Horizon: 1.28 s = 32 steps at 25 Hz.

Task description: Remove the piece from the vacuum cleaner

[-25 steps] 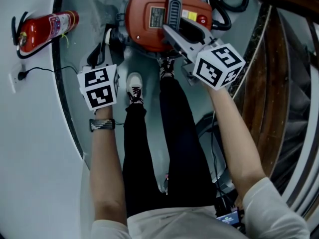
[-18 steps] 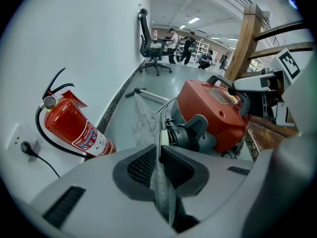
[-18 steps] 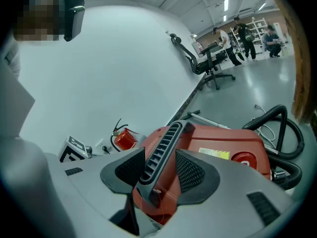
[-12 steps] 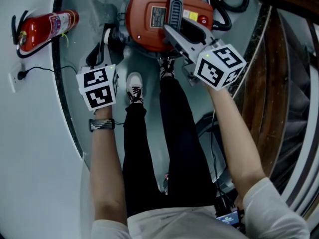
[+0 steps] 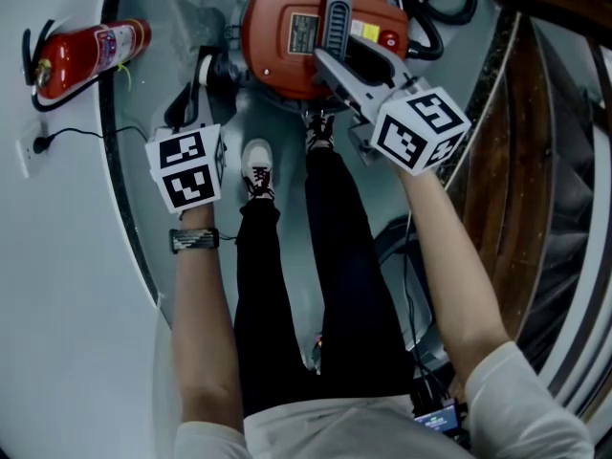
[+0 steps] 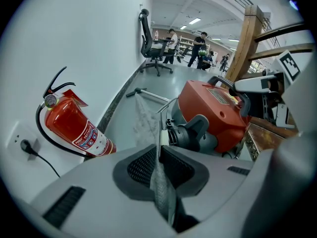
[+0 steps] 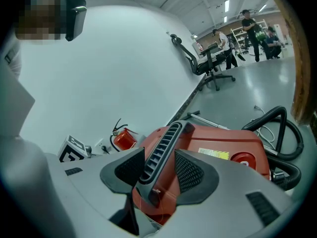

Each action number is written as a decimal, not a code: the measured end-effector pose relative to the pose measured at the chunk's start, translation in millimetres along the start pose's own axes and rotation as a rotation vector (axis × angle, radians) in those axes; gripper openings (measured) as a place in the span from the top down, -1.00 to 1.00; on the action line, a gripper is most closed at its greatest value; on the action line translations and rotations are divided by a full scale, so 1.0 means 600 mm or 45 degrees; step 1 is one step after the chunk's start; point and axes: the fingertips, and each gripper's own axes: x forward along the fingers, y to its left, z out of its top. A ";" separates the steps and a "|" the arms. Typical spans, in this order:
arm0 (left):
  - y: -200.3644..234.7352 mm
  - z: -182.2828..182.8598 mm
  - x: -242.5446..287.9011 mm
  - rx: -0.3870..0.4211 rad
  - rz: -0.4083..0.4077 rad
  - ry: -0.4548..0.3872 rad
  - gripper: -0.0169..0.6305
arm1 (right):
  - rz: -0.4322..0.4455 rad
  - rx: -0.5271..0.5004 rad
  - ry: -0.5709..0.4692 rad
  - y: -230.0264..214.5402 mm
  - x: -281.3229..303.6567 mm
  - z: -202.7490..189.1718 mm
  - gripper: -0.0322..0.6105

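Observation:
A red vacuum cleaner (image 5: 287, 36) stands on the floor ahead of my feet. My right gripper (image 5: 332, 54) is shut on its black ribbed handle (image 7: 166, 143), which runs up between the two pads over the red body (image 7: 223, 148). My left gripper (image 5: 203, 67) is at the vacuum's left side, shut on a thin grey mesh piece (image 6: 143, 120) with a wire edge. The mesh rises from between the pads, with the gripper (image 6: 158, 157) a short way from the grey hose port (image 6: 190, 133). In the head view the piece (image 5: 196, 17) shows as a faint grey sheet beyond the left jaws.
A red fire extinguisher (image 5: 91, 51) lies against the wall at left, by a socket with a plugged cable (image 5: 38, 144). A black hose (image 5: 449, 8) coils behind the vacuum. Wooden stair rails (image 5: 535, 113) close the right side. My shoes (image 5: 258, 165) stand just before the vacuum.

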 end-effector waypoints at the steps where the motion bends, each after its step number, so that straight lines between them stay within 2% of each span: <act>1: 0.000 0.000 0.000 -0.001 0.000 -0.001 0.82 | -0.001 0.000 -0.002 0.000 0.000 0.000 0.29; 32: 0.008 -0.002 0.000 -0.030 -0.008 -0.015 0.82 | 0.001 -0.003 -0.006 0.001 -0.002 0.001 0.29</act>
